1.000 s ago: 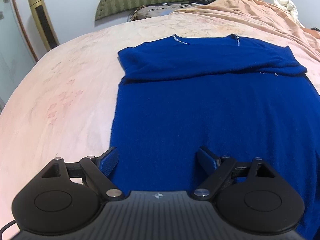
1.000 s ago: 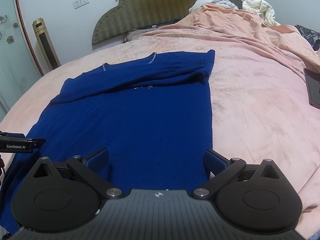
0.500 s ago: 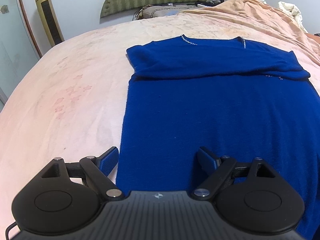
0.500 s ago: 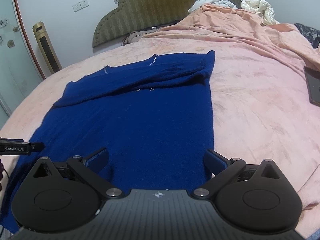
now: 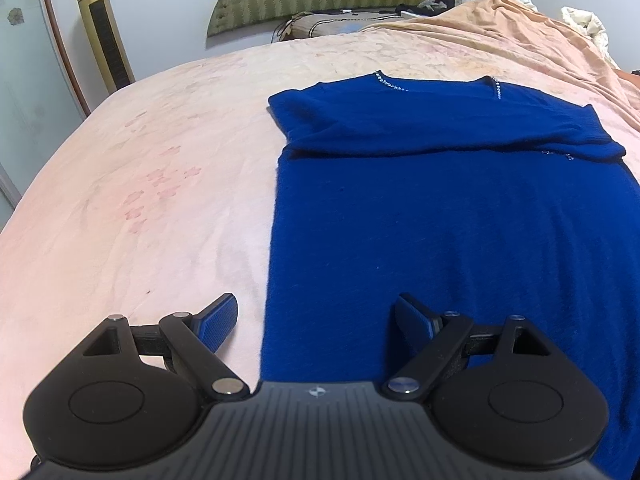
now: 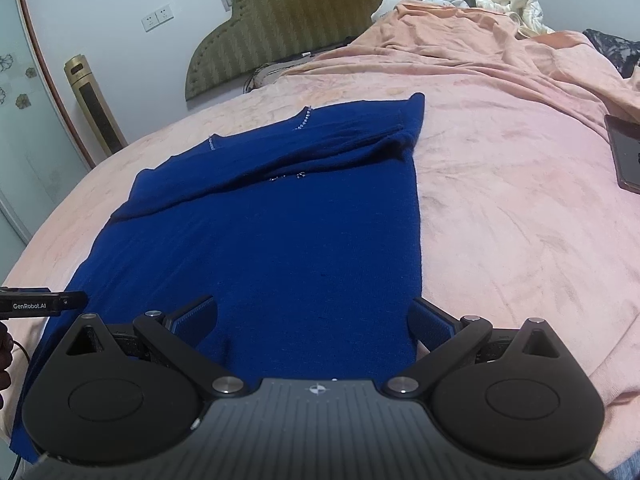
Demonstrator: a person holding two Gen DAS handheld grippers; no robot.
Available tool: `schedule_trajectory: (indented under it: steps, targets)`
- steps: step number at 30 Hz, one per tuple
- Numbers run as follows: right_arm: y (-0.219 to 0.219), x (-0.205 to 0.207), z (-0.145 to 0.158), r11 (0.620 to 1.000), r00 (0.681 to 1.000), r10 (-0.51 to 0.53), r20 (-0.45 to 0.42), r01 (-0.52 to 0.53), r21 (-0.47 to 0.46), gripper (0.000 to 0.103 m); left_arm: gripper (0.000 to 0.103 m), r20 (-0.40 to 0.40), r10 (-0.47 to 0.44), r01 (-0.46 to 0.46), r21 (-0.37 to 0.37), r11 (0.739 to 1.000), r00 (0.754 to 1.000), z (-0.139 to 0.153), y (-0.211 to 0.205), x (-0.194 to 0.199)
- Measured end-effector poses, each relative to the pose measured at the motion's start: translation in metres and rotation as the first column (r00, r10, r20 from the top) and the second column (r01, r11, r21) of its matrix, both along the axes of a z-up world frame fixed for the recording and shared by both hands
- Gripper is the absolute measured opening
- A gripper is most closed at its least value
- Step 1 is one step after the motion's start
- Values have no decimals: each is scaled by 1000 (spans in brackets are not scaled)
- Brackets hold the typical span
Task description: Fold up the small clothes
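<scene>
A dark blue knitted top (image 5: 460,216) (image 6: 272,232) lies flat on the pink bedspread (image 5: 140,200), its sleeves folded across the chest and sparkly trim at the neckline. My left gripper (image 5: 316,320) is open and straddles the top's left edge near the hem: one finger over the bedspread, the other over the blue cloth. The right gripper (image 6: 316,320) is open too, over the top's lower right corner, with the garment's right edge just inside its right finger. Nothing is gripped. The tip of the left gripper (image 6: 44,303) shows at the left edge of the right wrist view.
A green padded headboard (image 6: 304,12) and a rumpled orange blanket (image 6: 480,52) lie at the far end. A dark tablet (image 6: 626,156) rests on the bed at right. A gold tower fan (image 5: 104,44) stands by the wall at left.
The left gripper has slid left, so the top's left edge now sits between its fingers instead of under the left one. The right gripper has held still.
</scene>
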State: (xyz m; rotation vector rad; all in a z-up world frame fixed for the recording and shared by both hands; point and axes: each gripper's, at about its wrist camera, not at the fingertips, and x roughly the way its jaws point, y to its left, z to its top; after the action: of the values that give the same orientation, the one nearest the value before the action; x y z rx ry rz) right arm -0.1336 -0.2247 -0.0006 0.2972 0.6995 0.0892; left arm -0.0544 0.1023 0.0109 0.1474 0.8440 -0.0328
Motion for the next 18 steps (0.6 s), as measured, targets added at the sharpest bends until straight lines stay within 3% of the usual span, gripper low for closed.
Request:
schedule_trajectory:
  steps: [11, 18]
  targets:
    - [5, -5, 4, 998, 1000, -3, 10, 3, -57, 103, 87, -2, -6, 6, 2, 1000, 1000, 2, 4, -5]
    - [-3, -13, 4, 998, 1000, -20, 7, 20, -59, 96, 87, 7, -99, 99, -41, 994, 995, 9, 35, -12]
